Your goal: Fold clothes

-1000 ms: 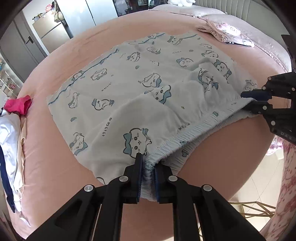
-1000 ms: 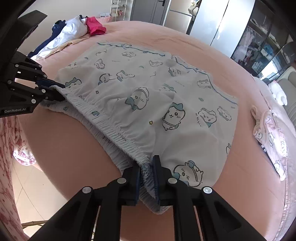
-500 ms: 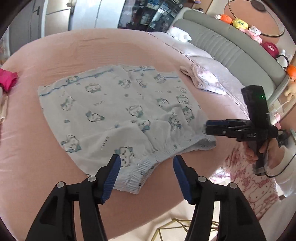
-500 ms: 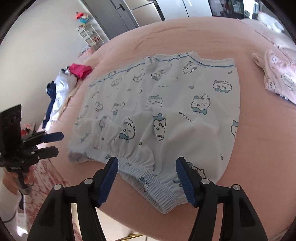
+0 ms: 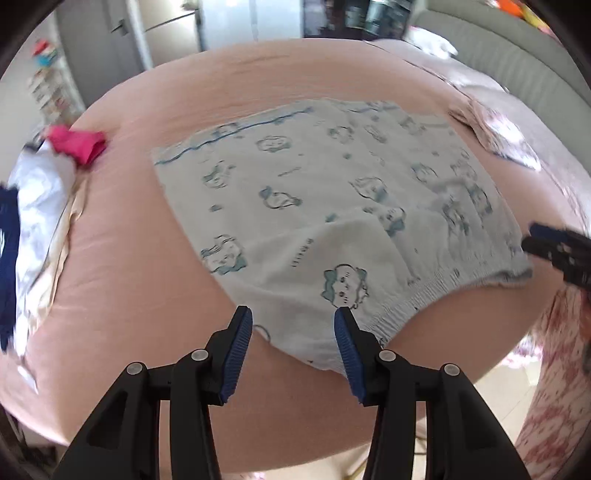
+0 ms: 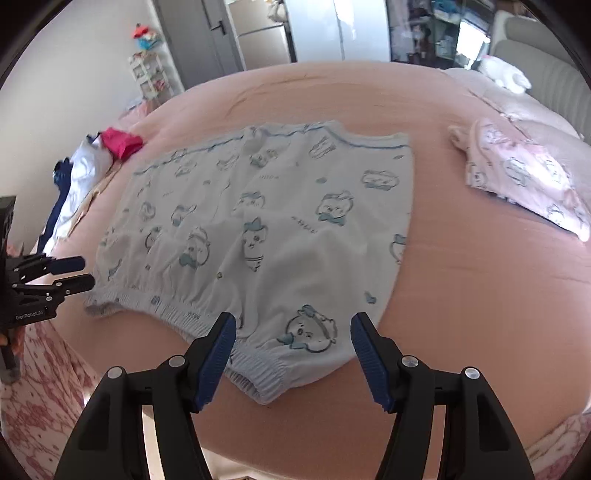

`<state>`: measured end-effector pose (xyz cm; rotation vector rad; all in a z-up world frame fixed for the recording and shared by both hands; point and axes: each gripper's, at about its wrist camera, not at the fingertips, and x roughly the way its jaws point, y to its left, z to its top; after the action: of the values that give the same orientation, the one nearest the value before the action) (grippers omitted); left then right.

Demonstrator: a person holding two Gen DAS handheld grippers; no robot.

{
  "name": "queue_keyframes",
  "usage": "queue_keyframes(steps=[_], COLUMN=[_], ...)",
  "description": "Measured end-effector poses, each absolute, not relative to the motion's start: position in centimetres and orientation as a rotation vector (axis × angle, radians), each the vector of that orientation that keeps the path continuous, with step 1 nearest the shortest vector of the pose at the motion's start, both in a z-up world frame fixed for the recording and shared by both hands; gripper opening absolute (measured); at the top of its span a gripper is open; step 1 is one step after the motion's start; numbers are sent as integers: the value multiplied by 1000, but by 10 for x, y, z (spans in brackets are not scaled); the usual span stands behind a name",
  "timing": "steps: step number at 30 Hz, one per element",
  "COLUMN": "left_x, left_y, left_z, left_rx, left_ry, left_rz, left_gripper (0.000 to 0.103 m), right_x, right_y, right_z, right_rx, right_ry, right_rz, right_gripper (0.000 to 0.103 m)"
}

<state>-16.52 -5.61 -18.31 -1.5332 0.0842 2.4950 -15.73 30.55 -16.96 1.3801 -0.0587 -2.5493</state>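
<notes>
A home bedroom: pink-sheeted bed [image 6: 461,295], padded headboard [image 5: 517,55], wardrobe doors [image 6: 317,29], strewn clothes [image 6: 88,173].

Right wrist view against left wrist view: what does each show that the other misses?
Only the right wrist view: a white shelf unit by the wall and a white plush toy near the headboard. Only the left wrist view: nothing clear; it is blurrier. Both: the pale blue cartoon-print shorts flat on the pink bedsheet, the folded pink printed garment and the crumpled magenta cloth.
</notes>
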Motion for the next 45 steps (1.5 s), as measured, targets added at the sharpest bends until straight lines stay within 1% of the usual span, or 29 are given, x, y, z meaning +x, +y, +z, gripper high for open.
queue_keyframes(steps=[3,5,6,7,8,9,10,14,17,19,25,27,29,30,31,32,33,34,35,38,40,41,42,45], left_x=[-156,-150,-146,-143,-140,-137,-137,-138,-140,-139,-145,-147,-147,-147,-146,-145,-144,-143,-143,-142,-142,-143,-146,-148], left_y=[-76,-83,-85,-86,-91,-96,-98,-91,-94,-97,-97,-96,-92,-90,-88,-87,-86,-85,-85,-85,-89,-89,-86,-80], left_z=[-195,-206,-212,-215,-217,-219,-221,-222,-223,-225,-242,-239,-236,-235,-234,-233,-232,-230,-227,-223,-226,-228,-232,-234], left_rx=[-1633,-1681,-1696,-1689,-1663,-1637,-1619,-1600,-1571,-1577,-1641,-1652,-1653,-1651,-1644,-1639,-1632,-1623,-1614,-1587,-1572,-1573,-1601,-1625], left_ry=[-290,-408,-465,-552,-664,-768,-834,-825,-917,-951,-1005,-978,-906,-874,-853,-832,-812,-797,-781,-758,-811,-836,-838,-772], left_rz=[2413,2411,2417,2414,2393,2363,2324,2303,2268,2264,2231,2224,2242,2253,2267,2278,2287,2293,2298,2297,2270,2258,2249,2269], left_gripper=[43,43,43,42,34,28,28,28,28,28,28,28,28,28,28,27,20,18,16,15,15,16,19,19], right_x=[-152,-150,-150,-149,-149,-150,-150,-151,-154,-155,-156,-157,-158,-158,-158,-159,-159,-160,-160,-159,-159,-159,-157,-155], right_y=[321,333,337,338,340,341,343,351,358,359,333,335,336,336,332,328,323,318,315,313,311,312,319,332], right_z=[-179,-191,-194,-192,-191,-191,-190,-200,-212,-215,-214,-216,-218,-219,-216,-214,-212,-210,-208,-203,-202,-205,-208,-214], right_rx=[1472,1553,1575,1573,1572,1573,1573,1574,1568,1571,1601,1583,1582,1581,1579,1578,1577,1575,1573,1562,1568,1583,1595,1601], right_ry=[-181,-296,-335,-333,-344,-382,-418,-660,-875,-937,-770,-786,-826,-823,-772,-726,-679,-632,-597,-571,-535,-525,-536,-601], right_rz=[-2562,-2519,-2509,-2518,-2515,-2488,-2460,-2339,-2248,-2223,-2204,-2203,-2193,-2195,-2210,-2226,-2241,-2256,-2267,-2273,-2272,-2272,-2268,-2258], right_gripper=[64,63,52,46,39,32,31,31,31,31,31,31,31,31,31,30,22,17,17,15,15,17,18,18])
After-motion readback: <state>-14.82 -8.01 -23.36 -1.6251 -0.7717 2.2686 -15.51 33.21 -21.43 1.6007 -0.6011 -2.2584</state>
